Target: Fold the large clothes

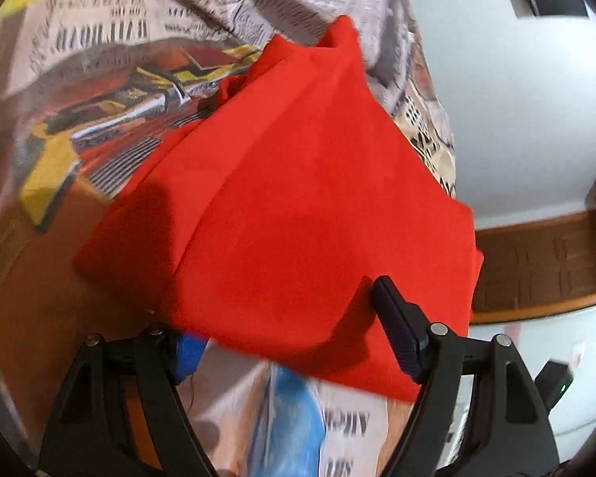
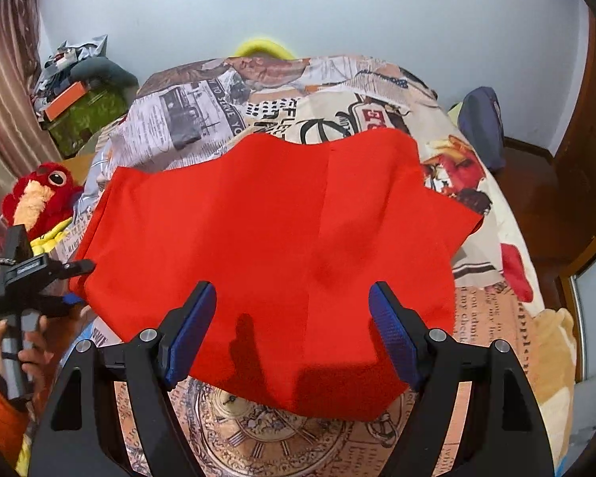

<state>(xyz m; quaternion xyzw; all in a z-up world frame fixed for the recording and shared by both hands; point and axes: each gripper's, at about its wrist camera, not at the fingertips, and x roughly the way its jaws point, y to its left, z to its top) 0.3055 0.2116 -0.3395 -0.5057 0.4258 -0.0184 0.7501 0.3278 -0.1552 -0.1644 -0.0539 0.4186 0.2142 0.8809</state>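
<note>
A large red garment (image 2: 282,230) lies spread and partly folded on a bed with a newspaper-print sheet (image 2: 202,119). In the right wrist view my right gripper (image 2: 294,318) hangs open just above the garment's near edge, with nothing between its blue pads (image 2: 190,330). My left gripper (image 2: 81,282), held by a hand in an orange sleeve, is at the garment's left edge. In the left wrist view the red garment (image 1: 298,198) fills the middle. The left gripper (image 1: 286,314) is open astride its near edge: one finger (image 1: 397,330) lies over the cloth and the other pad (image 1: 186,353) is partly hidden under it.
A red plush toy (image 2: 39,194) sits at the bed's left side, with a cluttered green box (image 2: 83,115) behind it. A yellow cushion (image 2: 262,45) is at the far end, a dark bag (image 2: 482,131) is at the right, and a wooden door (image 2: 588,159) stands beyond.
</note>
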